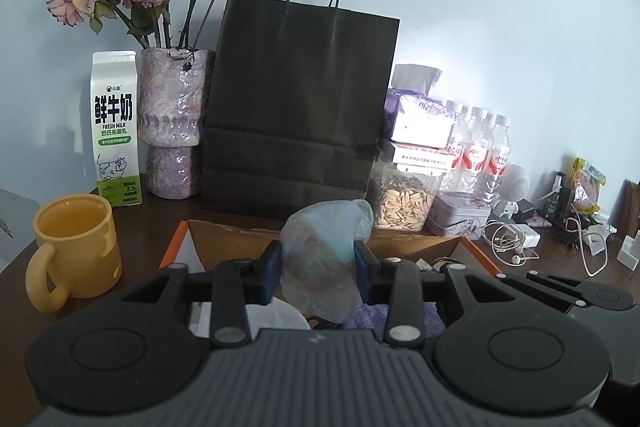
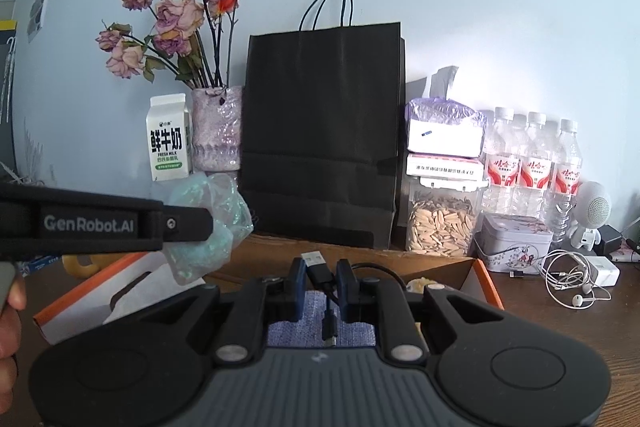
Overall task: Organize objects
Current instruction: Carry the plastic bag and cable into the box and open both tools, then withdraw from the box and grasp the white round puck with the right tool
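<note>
Cable [image 2: 320, 269] (black) sits between right fingers [image 2: 347, 287] — pinched.

The black paper bag [image 1: 298, 99] hides the wall behind it and part of the vase [image 1: 172, 123] beside it. The crumpled plastic bag [image 1: 320, 263] is too cloudy to show what is in it. The cardboard box [image 1: 400, 247] is mostly covered by the left gripper's body, so its contents are unclear. In the right wrist view the cable [image 2: 326, 291] runs down out of sight behind the gripper body. A hand [image 2: 10, 323] is cut off at the left edge. The small items [image 1: 576, 203] at far right are too small to name.
</note>
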Demonstrator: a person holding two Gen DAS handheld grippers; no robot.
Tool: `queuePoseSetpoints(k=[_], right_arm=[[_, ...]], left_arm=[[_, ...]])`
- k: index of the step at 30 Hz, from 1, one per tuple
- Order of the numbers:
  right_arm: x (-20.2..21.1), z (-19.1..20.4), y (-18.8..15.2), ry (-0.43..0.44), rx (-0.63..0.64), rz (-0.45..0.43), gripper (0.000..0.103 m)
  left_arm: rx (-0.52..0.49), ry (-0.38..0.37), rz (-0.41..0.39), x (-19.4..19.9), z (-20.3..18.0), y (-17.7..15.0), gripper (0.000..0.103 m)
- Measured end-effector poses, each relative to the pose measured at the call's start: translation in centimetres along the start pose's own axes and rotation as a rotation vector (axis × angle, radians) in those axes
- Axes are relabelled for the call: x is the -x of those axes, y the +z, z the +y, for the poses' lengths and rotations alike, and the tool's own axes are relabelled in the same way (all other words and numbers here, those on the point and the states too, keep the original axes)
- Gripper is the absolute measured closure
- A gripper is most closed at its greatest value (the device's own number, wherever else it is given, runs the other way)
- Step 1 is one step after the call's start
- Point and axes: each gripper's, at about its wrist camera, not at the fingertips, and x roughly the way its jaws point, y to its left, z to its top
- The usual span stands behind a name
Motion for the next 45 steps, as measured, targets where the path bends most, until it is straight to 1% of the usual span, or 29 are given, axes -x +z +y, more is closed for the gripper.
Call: queuePoseSetpoints(k=[1,2,3,4,5,6,7,12,18,23,31,38,41,45], right_arm=[[-0.1,-0.1,-0.2,-0.004,-0.003,0.008,0.087],[-0.3,-0.2,-0.3,-0.007,-0.004,0.020,0.080],[-0.5,-0.3,-0.3,-0.013,-0.007,0.035,0.063],[-0.5,-0.4,-0.4,-0.020,-0.012,0.041,0.051],[-0.5,-0.6,-0.5,-0.030,-0.019,0.041,0.026],[-0.4,-0.7,-0.5,-0.040,-0.023,0.044,0.005],[-0.3,-0.7,-0.5,-0.050,-0.027,0.044,0.000],[-0.2,-1.2,-0.6,-0.060,-0.055,0.048,0.000],[0.0,-1.2,-0.7,-0.059,-0.046,0.056,0.000],[1.3,-1.2,-0.7,-0.055,-0.034,0.046,0.000],[4.0,-1.2,-1.7,-0.050,-0.003,0.032,0.000],[8.0,-1.7,-3.1,-0.050,0.004,0.016,0.000],[9.6,-1.9,-3.8,-0.049,0.007,0.025,0.000],[11.2,-1.8,-5.1,-0.047,0.031,0.059,0.000]], left_arm=[[0.001,0.011,0.002,-0.1,0.1,0.0,0.048],[0.001,0.020,0.003,-0.1,0.2,-0.1,0.031],[0.000,0.029,0.002,-0.1,0.3,-0.1,0.011],[0.001,0.040,-0.002,0.0,0.4,-0.1,0.001],[0.006,0.056,-0.014,0.1,0.5,-0.1,0.000],[0.009,0.066,-0.015,0.2,0.6,0.0,0.000],[0.013,0.068,-0.010,0.2,0.8,0.1,0.000],[0.014,0.070,0.002,0.2,1.0,0.0,0.000],[0.008,0.065,0.005,0.4,0.9,-0.1,0.000],[0.010,0.055,-0.001,1.2,1.2,-0.1,0.000],[-0.008,0.046,-0.005,3.0,1.2,-0.8,0.000],[-0.022,0.035,-0.017,6.2,1.6,-2.3,0.000],[-0.027,0.033,-0.005,7.5,1.9,-3.4,0.000],[-0.046,0.039,0.007,9.1,2.3,-4.4,0.000]])
